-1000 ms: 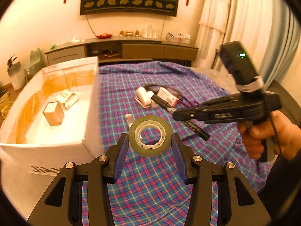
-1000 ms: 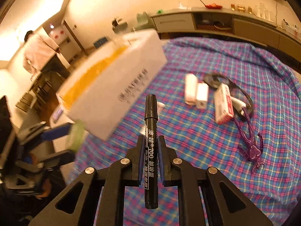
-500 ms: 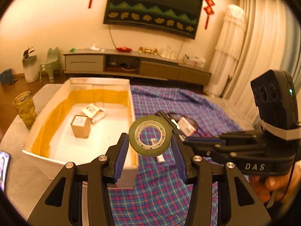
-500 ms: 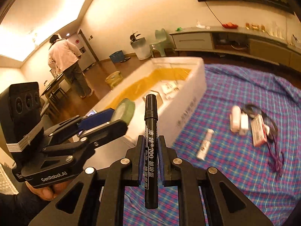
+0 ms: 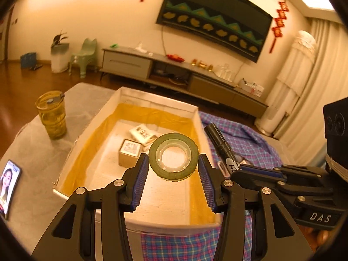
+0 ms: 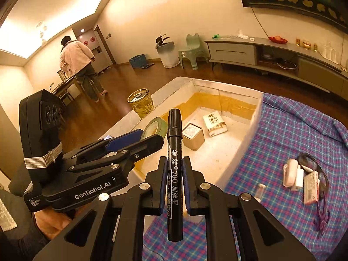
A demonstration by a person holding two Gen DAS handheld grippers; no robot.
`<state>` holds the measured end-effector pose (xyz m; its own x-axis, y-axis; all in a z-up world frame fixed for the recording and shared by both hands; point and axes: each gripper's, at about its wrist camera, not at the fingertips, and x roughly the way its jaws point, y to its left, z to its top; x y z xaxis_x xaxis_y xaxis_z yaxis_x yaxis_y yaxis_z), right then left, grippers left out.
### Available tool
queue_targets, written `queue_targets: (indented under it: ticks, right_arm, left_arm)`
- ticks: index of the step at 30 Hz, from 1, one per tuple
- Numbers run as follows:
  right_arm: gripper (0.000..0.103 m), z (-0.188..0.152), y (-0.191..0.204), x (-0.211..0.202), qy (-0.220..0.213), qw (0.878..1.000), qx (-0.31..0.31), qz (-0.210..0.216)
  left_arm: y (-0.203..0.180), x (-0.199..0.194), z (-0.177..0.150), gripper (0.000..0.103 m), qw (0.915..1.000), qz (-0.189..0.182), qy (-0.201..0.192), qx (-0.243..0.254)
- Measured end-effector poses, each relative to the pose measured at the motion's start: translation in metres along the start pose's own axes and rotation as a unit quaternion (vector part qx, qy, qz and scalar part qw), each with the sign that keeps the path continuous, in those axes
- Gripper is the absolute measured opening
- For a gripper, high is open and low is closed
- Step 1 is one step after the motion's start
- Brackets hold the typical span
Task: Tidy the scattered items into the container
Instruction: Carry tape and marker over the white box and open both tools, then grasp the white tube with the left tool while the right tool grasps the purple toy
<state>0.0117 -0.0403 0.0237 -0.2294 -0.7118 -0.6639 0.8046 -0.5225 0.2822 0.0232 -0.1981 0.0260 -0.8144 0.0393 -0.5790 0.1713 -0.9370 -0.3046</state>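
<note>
**Tape and marker carried over the box, ready to drop**

The roll of green tape [image 5: 173, 156] sits upright between the blue pads of the left hand-held gripper [image 5: 173, 175], clamped across its width, its clear plastic core facing the camera. It hangs over the white box [image 5: 196, 117], whose inside walls are lined with yellowish tape. Two things already lie on the box floor: a small tan carton [image 5: 128, 154] at about ten o'clock from the roll, and a white packet [image 5: 142, 133] just beyond it.

The right hand-held gripper [image 6: 175, 183] is pinched narrow on a black marker [image 6: 174, 152], cap pointing away, over the near right edge of the box, at three o'clock from the tape.

This looks like the carry-and-release step. Next, each hand likely needs to lower a little inside the walls and let go onto bare floor, clear of the carton.

More remains on the plaid cloth [image 6: 282, 206] at four o'clock from the box: a white clip-like piece [image 6: 289, 173], a flat packet [image 6: 311, 187], dark glasses [image 6: 308, 162], a small tube [image 6: 260, 190].
</note>
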Motion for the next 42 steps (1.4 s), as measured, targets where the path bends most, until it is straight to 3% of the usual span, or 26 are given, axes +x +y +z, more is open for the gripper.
queue_targets:
  ticks: [11, 17, 23, 30, 33, 34, 42]
  right_arm:
    - [0.015, 0.021, 0.003, 0.07, 0.066, 0.997, -0.025, -0.035]
    - [0.015, 0.024, -0.001, 0.106, 0.114, 0.99, -0.049, -0.074]
    - [0.015, 0.026, -0.007, 0.13, 0.15, 0.982, -0.06, -0.101]
    - [0.016, 0.028, -0.013, 0.139, 0.165, 0.978, -0.06, -0.112]
    - [0.03, 0.03, -0.017, 0.136, 0.161, 0.979, -0.052, -0.112]
    - [0.031, 0.03, -0.018, 0.134, 0.159, 0.98, -0.052, -0.111]
    - [0.035, 0.027, -0.021, 0.093, 0.121, 0.991, -0.021, -0.058]
  left_arm:
    - [0.034, 0.038, 0.002, 0.049, 0.9966, 0.055, 0.06, -0.016]
    - [0.048, 0.058, -0.004, 0.049, 0.9916, 0.074, 0.103, -0.026]
    - [0.052, 0.066, -0.008, 0.049, 0.988, 0.094, 0.12, -0.022]
    - [0.054, 0.075, -0.013, 0.05, 0.9846, 0.111, 0.134, -0.013]
    - [0.058, 0.075, -0.013, 0.05, 0.9834, 0.119, 0.136, -0.019]
    - [0.059, 0.075, -0.013, 0.05, 0.9834, 0.118, 0.136, -0.022]
    - [0.061, 0.063, -0.007, 0.05, 0.9854, 0.1, 0.131, -0.042]
